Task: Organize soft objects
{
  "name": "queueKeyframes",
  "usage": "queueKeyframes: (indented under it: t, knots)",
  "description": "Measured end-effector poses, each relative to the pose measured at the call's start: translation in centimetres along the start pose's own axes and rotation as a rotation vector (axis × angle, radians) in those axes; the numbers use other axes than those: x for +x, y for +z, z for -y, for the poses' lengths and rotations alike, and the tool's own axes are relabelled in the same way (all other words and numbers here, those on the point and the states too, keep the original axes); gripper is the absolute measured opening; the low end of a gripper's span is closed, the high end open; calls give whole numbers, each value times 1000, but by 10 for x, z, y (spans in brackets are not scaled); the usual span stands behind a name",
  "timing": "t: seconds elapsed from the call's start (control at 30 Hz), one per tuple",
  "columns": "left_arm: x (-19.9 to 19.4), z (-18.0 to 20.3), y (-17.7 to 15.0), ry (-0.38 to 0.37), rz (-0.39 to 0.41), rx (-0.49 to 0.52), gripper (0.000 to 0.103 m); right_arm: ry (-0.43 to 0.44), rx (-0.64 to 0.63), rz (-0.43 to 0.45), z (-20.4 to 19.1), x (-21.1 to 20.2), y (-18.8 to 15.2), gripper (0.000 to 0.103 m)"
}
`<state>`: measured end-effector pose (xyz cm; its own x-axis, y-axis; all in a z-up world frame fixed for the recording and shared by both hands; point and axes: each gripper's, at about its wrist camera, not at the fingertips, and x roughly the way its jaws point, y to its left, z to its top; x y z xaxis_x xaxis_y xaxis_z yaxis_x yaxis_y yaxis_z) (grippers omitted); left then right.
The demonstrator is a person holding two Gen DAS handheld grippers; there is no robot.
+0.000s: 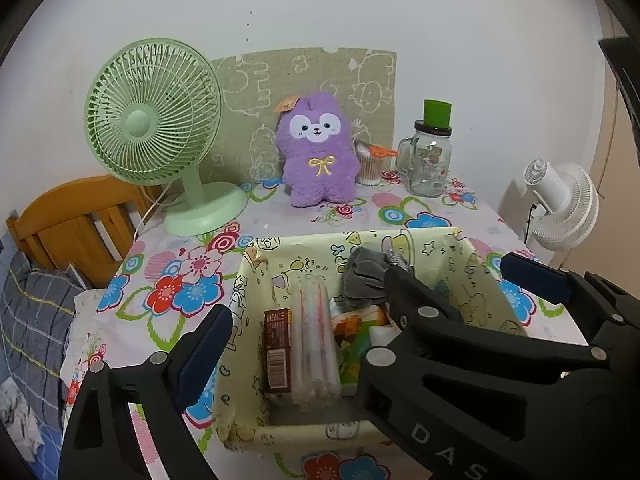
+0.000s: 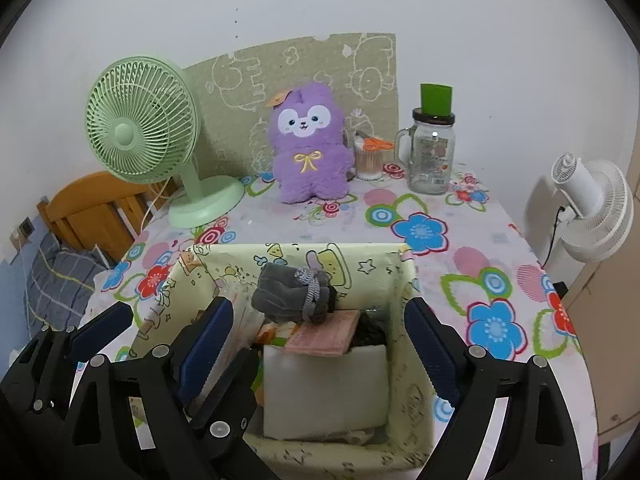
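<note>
A purple plush toy (image 1: 318,150) (image 2: 308,148) stands upright at the back of the floral table. A yellow cartoon-print fabric basket (image 1: 248,276) (image 2: 404,280) sits in front, holding a grey soft bundle tied with cord (image 1: 364,276) (image 2: 294,294), a white foam block (image 2: 326,386), a pink pouch (image 2: 326,336), a brown box (image 1: 277,350) and a pack of straws (image 1: 314,344). My left gripper (image 1: 304,344) is open above the basket's left side. My right gripper (image 2: 320,344) is open, straddling the basket over the foam block. Both are empty.
A green desk fan (image 1: 154,120) (image 2: 140,128) stands back left. A glass mug jar with a green cap (image 1: 430,160) (image 2: 434,152) and a cup of cotton swabs (image 1: 370,166) (image 2: 370,160) stand back right. A white fan (image 2: 596,208) is off the table's right edge; a wooden bed frame (image 1: 72,220) is at left.
</note>
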<state>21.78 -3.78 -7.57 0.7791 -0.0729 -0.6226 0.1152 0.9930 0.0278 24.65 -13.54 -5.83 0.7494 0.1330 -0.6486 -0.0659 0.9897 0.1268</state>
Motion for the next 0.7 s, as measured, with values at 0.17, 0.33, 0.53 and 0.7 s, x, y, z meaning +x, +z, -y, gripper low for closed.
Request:
queueKeyframes:
  t: [0.17,0.33,0.53,0.7]
  knots:
    - [-13,4,-1,2,17,3,98,-19,8,27,6,-18,-3,92]
    - [-31,6,-3,7,40,7,100,-31,16,55,11,-39,-6,93]
    - [-57,10,-9,6,72,9,102,-37,31,85,17,-67,-12,96]
    - [-78,9,-13,7,94,0,103,-51,35,118,22,-93,-19,96]
